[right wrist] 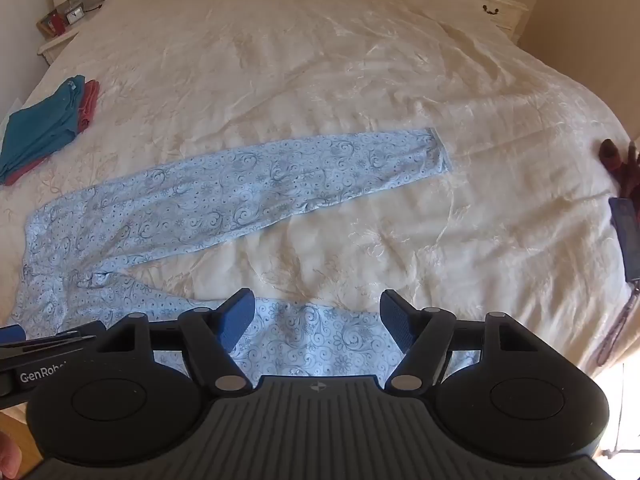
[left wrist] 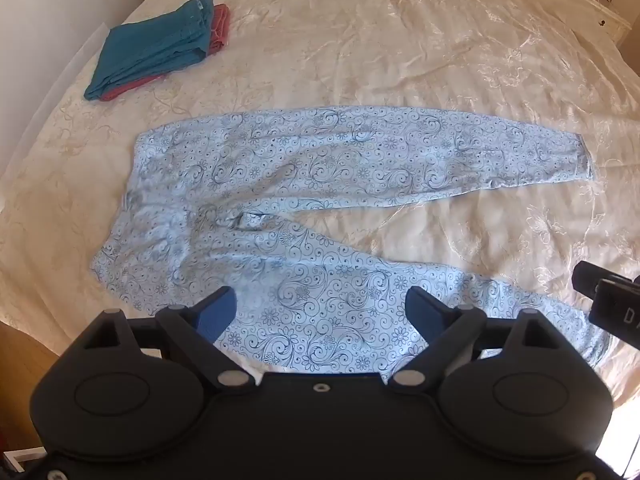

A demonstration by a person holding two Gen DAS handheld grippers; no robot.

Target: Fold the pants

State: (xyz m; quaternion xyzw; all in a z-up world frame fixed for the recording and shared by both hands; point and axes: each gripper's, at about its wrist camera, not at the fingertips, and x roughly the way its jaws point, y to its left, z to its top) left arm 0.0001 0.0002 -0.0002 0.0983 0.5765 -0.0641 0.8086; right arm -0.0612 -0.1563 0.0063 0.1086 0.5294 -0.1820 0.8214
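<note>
We found the pants (left wrist: 320,184) spread flat on the bed (left wrist: 400,48), legs pointing right. Our left tongs (left wrist: 320,300) and right tongs (right wrist: 317,306) hung apart over the near leg, gripping nothing.

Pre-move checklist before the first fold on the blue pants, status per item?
1. Left tongs open, empty: ok.
2. Right tongs open, empty: ok.
3. Both tongs over the near leg: ok; contact with the fabric: cannot tell.
4. Pants spread out, legs apart, far leg straight: ok.
5. Crotch area bunched: not ok, smooth first.
6. Folded teal and red stack lies apart from the pants: ok.
</note>
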